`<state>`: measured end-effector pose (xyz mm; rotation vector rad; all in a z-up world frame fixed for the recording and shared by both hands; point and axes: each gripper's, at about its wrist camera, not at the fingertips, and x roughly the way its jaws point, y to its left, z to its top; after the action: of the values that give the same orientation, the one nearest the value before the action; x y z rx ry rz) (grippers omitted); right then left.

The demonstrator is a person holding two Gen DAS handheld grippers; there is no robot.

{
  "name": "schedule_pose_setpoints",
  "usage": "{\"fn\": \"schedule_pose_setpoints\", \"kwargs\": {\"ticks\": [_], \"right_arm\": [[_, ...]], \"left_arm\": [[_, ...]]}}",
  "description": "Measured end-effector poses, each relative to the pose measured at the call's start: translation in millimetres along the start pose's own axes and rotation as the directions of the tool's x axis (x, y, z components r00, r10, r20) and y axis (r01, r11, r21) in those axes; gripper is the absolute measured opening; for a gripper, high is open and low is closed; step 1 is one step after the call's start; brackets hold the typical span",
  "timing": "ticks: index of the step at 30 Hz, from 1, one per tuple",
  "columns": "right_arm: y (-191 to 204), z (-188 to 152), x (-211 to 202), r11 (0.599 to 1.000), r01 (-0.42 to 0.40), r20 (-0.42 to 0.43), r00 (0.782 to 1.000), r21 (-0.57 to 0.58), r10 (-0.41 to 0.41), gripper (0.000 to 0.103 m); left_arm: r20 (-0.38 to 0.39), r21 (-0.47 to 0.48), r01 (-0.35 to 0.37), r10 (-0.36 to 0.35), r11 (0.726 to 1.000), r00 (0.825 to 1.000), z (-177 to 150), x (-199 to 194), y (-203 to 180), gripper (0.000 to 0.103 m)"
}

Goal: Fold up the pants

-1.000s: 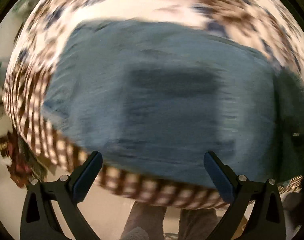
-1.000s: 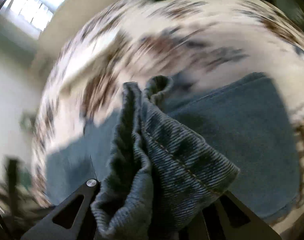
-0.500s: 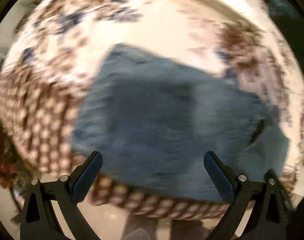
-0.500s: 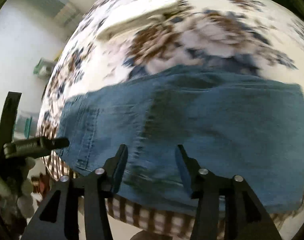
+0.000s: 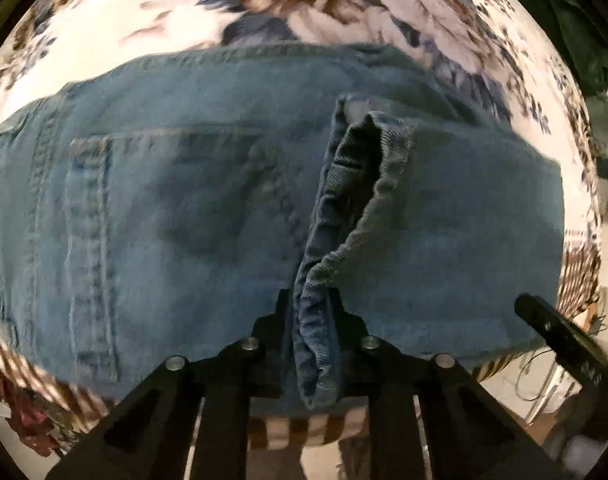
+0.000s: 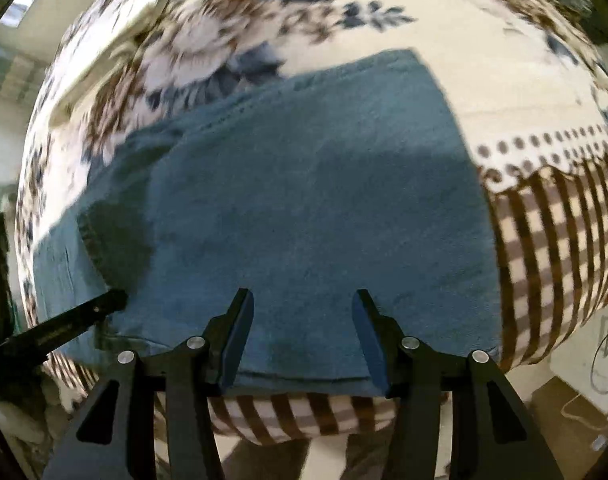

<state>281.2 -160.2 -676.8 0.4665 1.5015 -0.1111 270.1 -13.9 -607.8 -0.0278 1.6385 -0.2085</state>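
Observation:
The blue denim pants [image 5: 176, 216] lie folded on a floral and checked bedspread [image 5: 343, 12]. A back pocket shows at the left in the left wrist view. My left gripper [image 5: 313, 312] is shut on a raised fold of the pants' near edge [image 5: 343, 216]. In the right wrist view the pants [image 6: 304, 200] lie flat, and my right gripper [image 6: 302, 328] is open and empty just above their near edge. The left gripper's finger [image 6: 64, 320] shows at the left of that view, and the right gripper's finger [image 5: 559, 332] at the right of the left wrist view.
The bedspread's checked border [image 6: 551, 272] hangs over the near edge of the bed. Dark green cloth [image 5: 583, 40] lies at the far right. The person's legs [image 6: 288, 460] and the floor show below the bed edge.
My left gripper was open and has closed on a fold of the pants' near edge. My right gripper let go of its bunch of denim and now hovers open over the flat pants.

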Motion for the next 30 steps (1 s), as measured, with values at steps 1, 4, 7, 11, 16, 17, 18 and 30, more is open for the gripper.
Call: {"fn": "schedule_pose_setpoints", "kwargs": {"ticks": [1,4,7,11,16,17,18,30], "right_arm": [[3,0,5,1.000,-0.009,-0.017,1.000,-0.011,0.008,0.054],[12,-8,12,0.998,-0.011,-0.070,0.998,-0.062,0.007,0.054],[23,-19,25,0.986,0.023,-0.154,0.987,-0.167,-0.049,0.054],[24,-24,26,0.974,0.048,-0.174,0.981,-0.220,-0.087,0.054],[31,-17,12,0.983,-0.021,-0.135,0.991,-0.180,-0.003,0.047],[33,-18,17,0.983,-0.021,-0.146,0.989,-0.181,-0.005,0.043],[35,-20,23,0.983,-0.013,-0.164,0.986,-0.183,-0.017,0.040],[48,-14,17,0.996,-0.003,-0.189,0.982,-0.085,-0.013,0.051]], "left_arm": [[-0.005,0.004,-0.007,0.007,1.000,1.000,-5,-1,2,0.014],[-0.030,0.000,-0.014,0.014,1.000,0.999,-14,0,15,0.016],[-0.038,-0.012,-0.039,0.038,0.999,0.999,-30,-5,29,0.020],[-0.023,-0.088,-0.091,0.089,0.992,0.996,-36,-36,55,0.028],[0.038,-0.170,0.046,-0.040,0.984,0.998,-37,-58,55,0.060],[0.037,-0.147,0.019,-0.014,0.989,0.999,-38,-50,47,0.060],[0.035,-0.136,-0.011,0.016,0.991,0.999,-36,-43,31,0.060],[0.135,-0.308,0.152,-0.115,0.939,0.984,-61,-68,87,0.079]]}}
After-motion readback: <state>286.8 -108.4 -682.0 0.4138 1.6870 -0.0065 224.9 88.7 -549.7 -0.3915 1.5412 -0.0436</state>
